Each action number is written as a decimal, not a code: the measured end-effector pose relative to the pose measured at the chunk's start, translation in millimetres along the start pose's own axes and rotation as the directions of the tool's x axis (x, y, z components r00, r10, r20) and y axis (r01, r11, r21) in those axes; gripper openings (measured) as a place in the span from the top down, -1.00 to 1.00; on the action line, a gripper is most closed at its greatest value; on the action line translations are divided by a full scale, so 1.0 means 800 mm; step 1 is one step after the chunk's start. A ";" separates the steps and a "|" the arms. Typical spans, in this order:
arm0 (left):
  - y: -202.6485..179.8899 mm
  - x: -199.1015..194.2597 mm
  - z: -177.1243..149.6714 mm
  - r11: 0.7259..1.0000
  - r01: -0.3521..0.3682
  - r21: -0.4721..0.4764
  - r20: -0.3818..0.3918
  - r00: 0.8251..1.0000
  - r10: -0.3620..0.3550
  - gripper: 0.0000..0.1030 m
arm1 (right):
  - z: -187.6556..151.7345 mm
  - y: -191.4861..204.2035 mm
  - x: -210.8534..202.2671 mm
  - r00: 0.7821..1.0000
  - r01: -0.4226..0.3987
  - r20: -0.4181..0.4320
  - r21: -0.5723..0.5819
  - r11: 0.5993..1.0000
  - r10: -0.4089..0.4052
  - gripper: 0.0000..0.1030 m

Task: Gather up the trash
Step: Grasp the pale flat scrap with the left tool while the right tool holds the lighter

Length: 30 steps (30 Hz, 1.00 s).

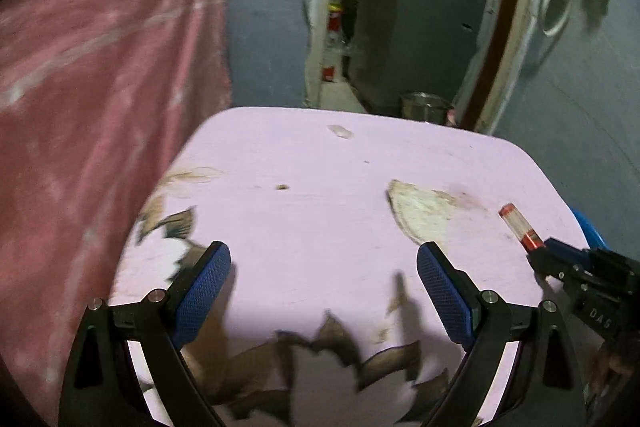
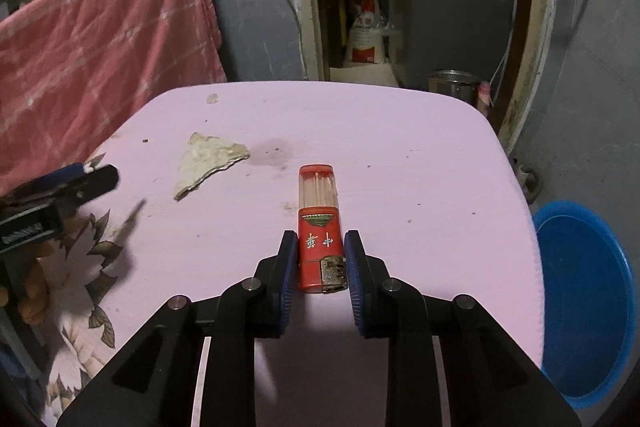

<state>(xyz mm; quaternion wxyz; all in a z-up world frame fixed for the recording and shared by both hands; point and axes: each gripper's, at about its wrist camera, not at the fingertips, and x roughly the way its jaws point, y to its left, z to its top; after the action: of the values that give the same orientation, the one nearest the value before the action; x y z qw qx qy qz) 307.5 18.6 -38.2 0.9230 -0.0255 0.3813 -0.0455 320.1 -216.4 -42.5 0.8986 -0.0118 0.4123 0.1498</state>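
Over the pink surface (image 2: 400, 155), the right gripper (image 2: 320, 259) clamped a red lighter (image 2: 320, 227), its clear end forward; only that view caught the blue basin (image 2: 580, 291). Left gripper (image 1: 324, 259) gaped wide, holding nothing.

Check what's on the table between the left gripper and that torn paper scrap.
Nothing: only bare pink tabletop separates the open left gripper from the paper scrap, seen in the left wrist view.

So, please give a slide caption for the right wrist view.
Right gripper shut on red lighter above pink table, blue basin alongside.
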 end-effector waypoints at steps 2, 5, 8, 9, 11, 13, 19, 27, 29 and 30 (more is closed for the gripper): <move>-0.008 0.006 0.004 1.000 0.014 0.019 -0.009 1.000 -0.014 -0.77 | 0.003 -0.007 0.001 1.000 -0.005 0.004 -0.002 1.000 0.005 0.58; -0.023 0.018 0.012 0.998 0.040 0.055 -0.029 0.999 -0.038 -0.77 | 0.006 -0.014 0.002 1.000 -0.016 0.013 0.004 1.000 0.016 0.58; -0.038 0.032 0.021 0.994 0.056 0.092 -0.057 0.997 -0.051 -0.77 | 0.006 -0.021 0.002 1.000 -0.024 0.018 0.013 1.000 0.024 0.58; -0.041 0.039 0.024 0.993 0.063 0.104 -0.066 0.996 -0.057 -0.77 | 0.005 -0.022 0.002 0.999 -0.028 0.018 0.016 0.999 0.028 0.58; -0.050 0.050 0.028 0.989 0.076 0.130 -0.097 0.993 -0.064 -0.77 | 0.004 -0.025 0.002 0.999 -0.041 0.019 0.024 0.999 0.041 0.58; -0.056 0.061 0.032 0.984 0.103 0.145 -0.143 0.986 -0.082 -0.77 | 0.003 -0.028 0.000 0.998 -0.051 0.023 0.028 0.998 0.051 0.58; -0.060 0.080 0.042 0.983 0.115 0.142 -0.182 0.979 -0.089 -0.68 | 0.002 -0.037 -0.003 0.997 -0.069 0.030 0.034 0.997 0.068 0.58; -0.083 0.083 0.031 0.971 0.096 0.220 -0.190 0.980 -0.054 -0.31 | 0.000 -0.039 -0.004 0.996 -0.080 0.035 0.034 0.996 0.079 0.58; -0.087 0.085 0.032 0.968 0.100 0.230 -0.191 0.980 -0.056 -0.26 | 0.000 -0.039 -0.004 0.996 -0.083 0.035 0.037 0.996 0.081 0.58; -0.088 0.086 0.032 0.966 0.103 0.235 -0.192 0.980 -0.058 -0.21 | 0.000 -0.039 -0.004 0.996 -0.082 0.035 0.036 0.996 0.080 0.58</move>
<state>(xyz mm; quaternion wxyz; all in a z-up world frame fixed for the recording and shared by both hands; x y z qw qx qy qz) 369.5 -58.1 -62.2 0.8774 0.0767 0.4548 -0.1319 326.8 -246.7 -43.2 0.8986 0.0245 0.4000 0.1784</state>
